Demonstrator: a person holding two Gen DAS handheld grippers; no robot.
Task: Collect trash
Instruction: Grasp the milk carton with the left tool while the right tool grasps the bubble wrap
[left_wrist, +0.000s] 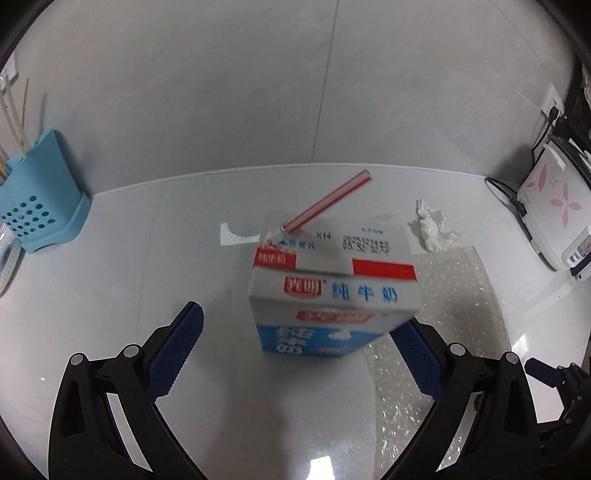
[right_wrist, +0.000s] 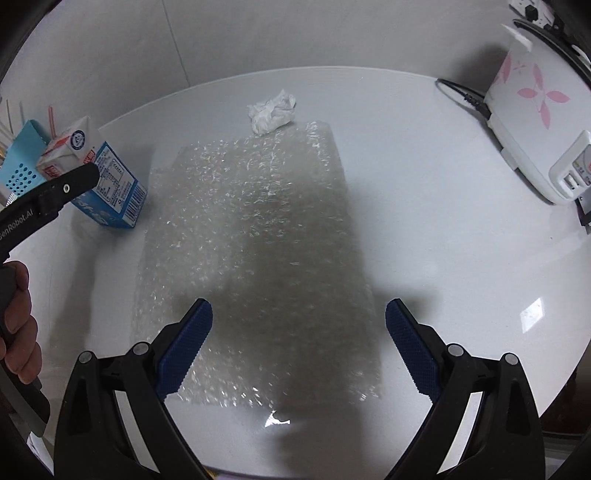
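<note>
A blue and white milk carton (left_wrist: 332, 291) with a red-striped straw (left_wrist: 327, 201) stands on the white table. My left gripper (left_wrist: 295, 328) is open around it; the right finger touches or nearly touches the carton's side, the left finger stands apart. The carton also shows in the right wrist view (right_wrist: 107, 184) behind the left gripper's finger (right_wrist: 62, 192). A sheet of bubble wrap (right_wrist: 255, 251) lies flat in the middle. My right gripper (right_wrist: 298, 325) is open and empty above its near end. A crumpled white tissue (right_wrist: 271, 110) lies at the sheet's far edge.
A blue perforated utensil holder (left_wrist: 40, 206) stands at the far left by the wall. A white appliance with pink flowers (right_wrist: 535, 122) and its black cable (right_wrist: 461, 96) sit at the right. The bubble wrap (left_wrist: 443, 332) lies right of the carton.
</note>
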